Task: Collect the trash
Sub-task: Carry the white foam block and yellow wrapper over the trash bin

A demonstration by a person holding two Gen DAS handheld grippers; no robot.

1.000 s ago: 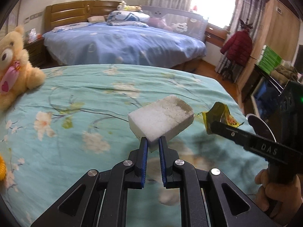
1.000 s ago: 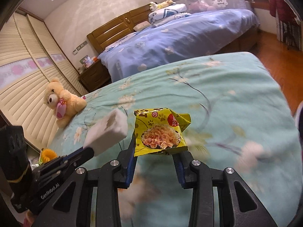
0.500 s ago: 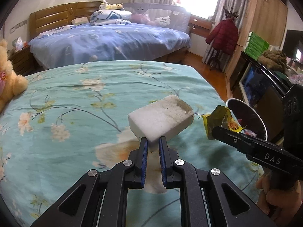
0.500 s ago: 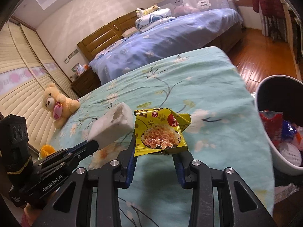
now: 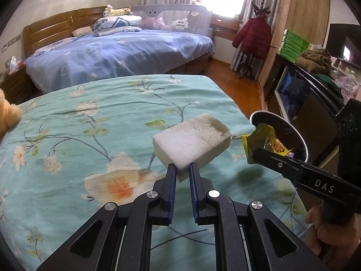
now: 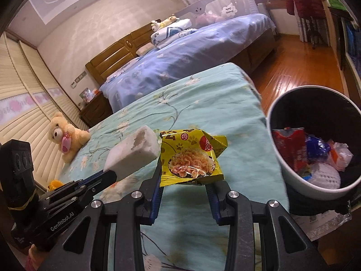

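Jaws: the left gripper (image 5: pixel 181 172) had its blue pads pinched almost together on one corner of a white rectangular foam block with a grubby patch (image 5: pixel 191 143); the right gripper (image 6: pixel 184 181) was clamped at a medium width on the bottom edge of a crumpled yellow foil snack wrapper (image 6: pixel 191 158).
Where the trash was: both bits were up in the air over the foot end of the teal floral bedspread (image 5: pixel 90 135), side by side and apparently just apart.
Bin: a round white waste bin with a dark inside (image 6: pixel 279 155) stood just off the bed's edge to the right, already holding red and blue wrappers and white paper.
Step in hand: looked like carrying both pieces over to the bin.
Doing it well: the wrapper was nearer, so it probably should have gone in first, with the right gripper fully over the opening before letting go.
Foam tip: that corner grip looked skimpy, so a smooth level carry would've beaten a swing.
Watch out: the left gripper likely needed to cross past the right one, so staggering the drops seemed smarter.
Bystanders: the cream teddy bear with a pink heart (image 6: pixel 65 139) sat well away at the wall side of the bed and wasn't trash.
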